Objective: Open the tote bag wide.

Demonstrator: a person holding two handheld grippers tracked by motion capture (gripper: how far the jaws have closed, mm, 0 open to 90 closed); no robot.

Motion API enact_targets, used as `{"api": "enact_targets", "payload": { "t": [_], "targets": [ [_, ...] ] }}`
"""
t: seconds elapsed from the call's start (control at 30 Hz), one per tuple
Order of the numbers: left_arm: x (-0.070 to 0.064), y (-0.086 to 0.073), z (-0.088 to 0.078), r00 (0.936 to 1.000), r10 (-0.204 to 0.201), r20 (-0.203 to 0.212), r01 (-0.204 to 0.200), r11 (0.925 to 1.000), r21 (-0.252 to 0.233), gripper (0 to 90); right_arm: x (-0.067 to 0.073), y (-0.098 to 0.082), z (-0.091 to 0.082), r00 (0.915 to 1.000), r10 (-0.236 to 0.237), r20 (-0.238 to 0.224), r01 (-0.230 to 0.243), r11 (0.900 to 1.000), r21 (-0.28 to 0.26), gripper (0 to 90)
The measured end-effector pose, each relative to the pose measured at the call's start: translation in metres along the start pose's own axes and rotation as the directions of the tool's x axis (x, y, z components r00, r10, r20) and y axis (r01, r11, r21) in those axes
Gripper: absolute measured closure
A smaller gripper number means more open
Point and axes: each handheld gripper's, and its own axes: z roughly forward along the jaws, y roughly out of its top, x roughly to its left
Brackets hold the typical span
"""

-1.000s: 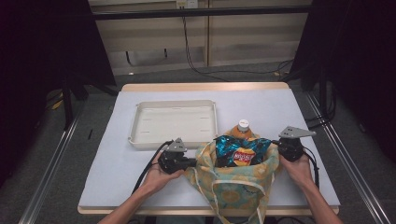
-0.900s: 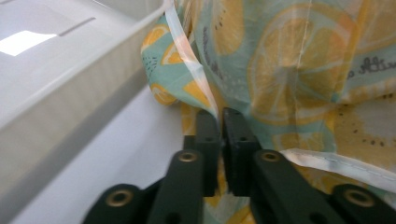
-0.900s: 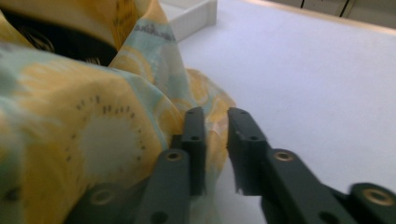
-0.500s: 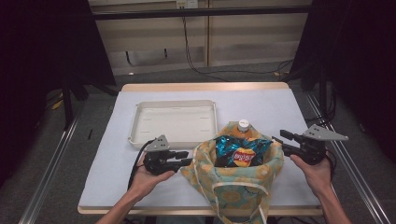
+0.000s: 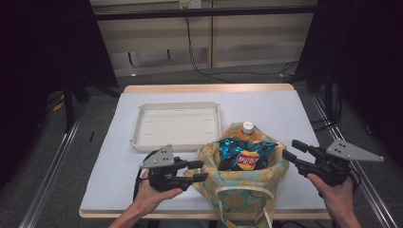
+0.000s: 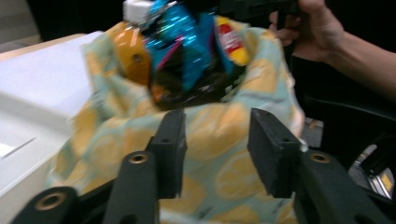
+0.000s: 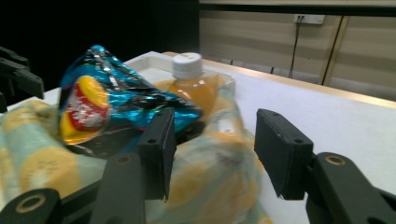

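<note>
The yellow-and-teal patterned cloth bag (image 5: 237, 178) stands at the bench's (image 5: 285, 114) near edge, a blue crisp packet (image 5: 244, 154) and orange drink bottle (image 5: 247, 132) poking out. To unpack it well, grip the packet's top before lifting. Left tongs (image 5: 199, 171) and right tongs (image 5: 293, 151) have just been opening; both are spread, empty, flanking the bag.

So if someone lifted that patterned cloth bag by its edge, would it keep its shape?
Probably not: the cloth bag looks soft and creased, sagging around the chip bag and orange bottle. That bottle likely makes it bottom-heavy, so it might droop or spill.
</note>
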Motion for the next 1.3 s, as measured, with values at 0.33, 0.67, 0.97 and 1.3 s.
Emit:
{"api": "enact_targets", "payload": {
  "t": [0.33,0.67,0.97,1.3],
  "targets": [
    [-0.013,-0.005,0.027,0.9966,0.08,0.022,-0.081,0.9932,0.083,74.1,0.014,-0.015,0.009,0.998,0.039,-0.05,-0.037,0.998,0.042,38.3],
    [-0.022,0.0,0.019,0.9899,0.08,0.117,-0.085,0.9958,0.035,90.0,0.017,-0.021,0.012,0.9916,0.026,-0.126,-0.017,0.997,0.07,78.4],
    [-0.03,-0.003,0.019,0.9817,0.092,0.167,-0.102,0.993,0.058,86.7,0.021,-0.022,-0.002,0.9898,0.022,-0.14,-0.012,0.997,0.071,86.0],
    [-0.029,0.011,0.015,0.9831,0.077,0.166,-0.079,0.9968,0.008,79.0,0.039,-0.003,-0.012,0.9797,-0.022,-0.199,0.026,0.999,0.02,60.3]
  ]
}}
